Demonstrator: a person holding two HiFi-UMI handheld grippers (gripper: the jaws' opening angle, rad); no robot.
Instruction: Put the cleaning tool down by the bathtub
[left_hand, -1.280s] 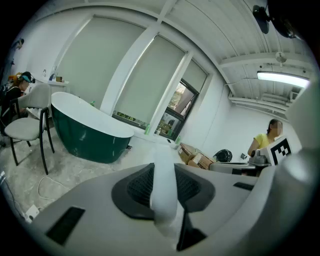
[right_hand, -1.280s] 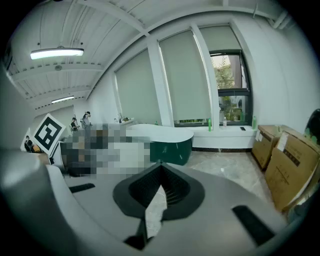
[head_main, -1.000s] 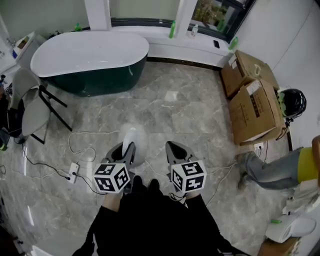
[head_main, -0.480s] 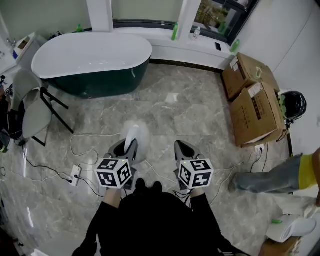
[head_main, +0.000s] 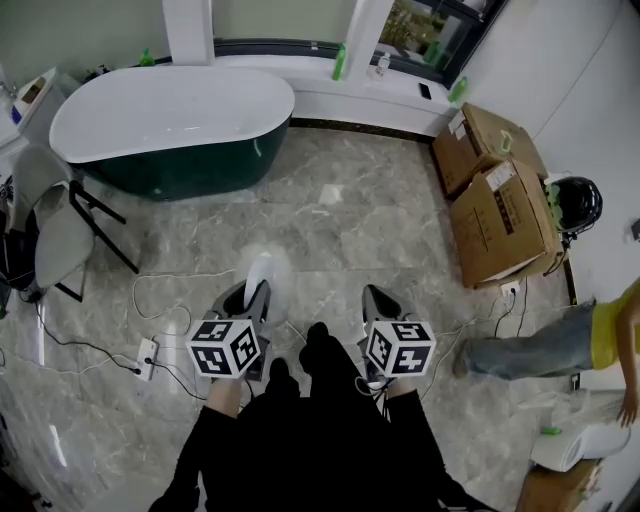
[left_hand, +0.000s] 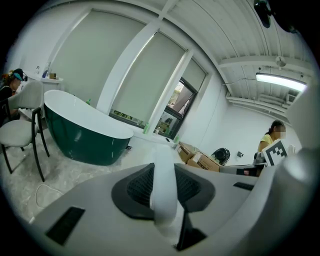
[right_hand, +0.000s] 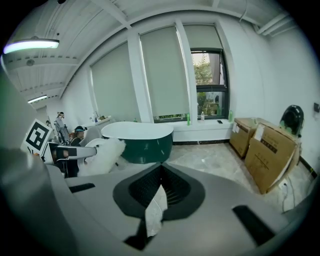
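Observation:
The dark green bathtub with a white rim stands at the far left of the room, well ahead of me. My left gripper is shut on the white handle of the cleaning tool. The tool's fluffy white head sticks out past the jaws above the marble floor. In the right gripper view the fluffy head shows at the left, in front of the bathtub. My right gripper is held beside the left one with its jaws together. Only a thin pale sliver shows between its pads.
Two cardboard boxes and a dark helmet sit along the right wall. A person's leg is at the right. A folding chair stands left of me, with a power strip and cables on the floor. Bottles line the windowsill.
My own legs step forward between the grippers, and the right gripper has drifted slightly right. The left gripper still holds the tool. The person at the right has shifted.

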